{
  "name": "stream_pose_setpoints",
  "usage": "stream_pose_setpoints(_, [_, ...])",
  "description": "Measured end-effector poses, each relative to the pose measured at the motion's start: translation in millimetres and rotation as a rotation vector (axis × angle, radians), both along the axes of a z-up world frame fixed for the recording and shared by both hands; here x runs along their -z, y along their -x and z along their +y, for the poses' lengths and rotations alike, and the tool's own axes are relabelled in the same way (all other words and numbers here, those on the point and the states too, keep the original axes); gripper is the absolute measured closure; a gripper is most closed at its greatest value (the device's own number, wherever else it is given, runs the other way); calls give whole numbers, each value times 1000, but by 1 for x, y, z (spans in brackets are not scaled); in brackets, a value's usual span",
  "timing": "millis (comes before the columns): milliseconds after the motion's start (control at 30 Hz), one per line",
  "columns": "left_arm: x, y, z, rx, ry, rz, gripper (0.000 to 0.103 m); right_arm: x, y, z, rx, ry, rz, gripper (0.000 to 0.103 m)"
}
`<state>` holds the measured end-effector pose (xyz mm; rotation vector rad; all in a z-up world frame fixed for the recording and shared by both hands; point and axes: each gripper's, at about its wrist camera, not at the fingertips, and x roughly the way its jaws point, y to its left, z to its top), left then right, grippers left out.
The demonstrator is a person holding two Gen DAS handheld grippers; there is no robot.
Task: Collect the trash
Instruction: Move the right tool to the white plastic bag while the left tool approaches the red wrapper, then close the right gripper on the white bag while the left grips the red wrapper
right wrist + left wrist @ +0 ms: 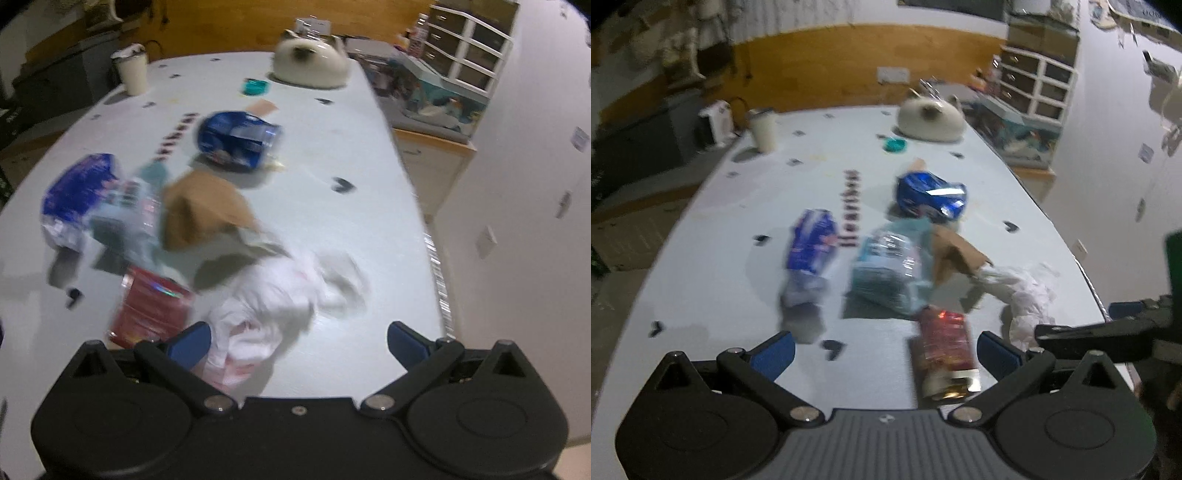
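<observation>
Trash is spread over the near half of the white table (701,206): a red wrapper (943,350), a white plastic bag (273,295), a brown paper bag (203,206), a pale blue pack (890,266) and two dark blue wrappers (812,243) (931,194). Both pictures are blurred, so small details cannot be made out. The left tongs (884,350) are spread wide and nothing is held in them; the red wrapper lies just past them, nearer the right-hand finger. The right tongs (299,341) are spread wide and empty too, with the white plastic bag lying between and just ahead of the fingers. It looks like a first pick is being set up. The red wrapper would best be taken by its middle, with the left tongs shifted a little so it sits evenly between the fingers. The white plastic bag is soft and crumpled, so a thick bunched fold should be pinched, not a loose edge. A cat (929,118) at the far end should be left alone.
</observation>
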<state>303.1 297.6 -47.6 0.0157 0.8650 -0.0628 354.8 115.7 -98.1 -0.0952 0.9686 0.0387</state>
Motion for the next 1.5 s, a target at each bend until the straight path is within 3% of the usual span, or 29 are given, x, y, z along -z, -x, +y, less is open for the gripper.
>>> stream_pose_setpoints(100, [10,-15,-14,20,41,31,0,4,5,-22,47,7,9,0])
stream_pose_setpoints(200, [20,-25,-27,28,29,41,1,3,11,-41,88,-13,2,1])
stream_pose_setpoints(400, [48,-38,-39,-5,-6,109,13,-10,15,-55,40,-187,-53,20])
stream_pose_setpoints(500, [58,-42,-39,-23,-5,127,18,-5,3,-50,36,-248,-20,36])
stream_pose_setpoints(633, [70,-48,-39,-43,-14,156,23,7,-17,-43,38,-333,45,47])
stream_pose_setpoints(800, [77,-55,-39,-76,-7,166,34,22,-30,-36,42,-336,124,60])
stream_pose_setpoints(867, [78,-58,-38,-81,-4,164,51,22,-28,-36,41,-340,120,63])
stream_pose_setpoints(1200, [70,-47,-33,-62,15,146,52,18,-12,-37,13,-311,145,68])
stream_pose_setpoints(1500, [33,-19,-20,-98,34,55,53,-11,16,-45,3,-300,62,69])
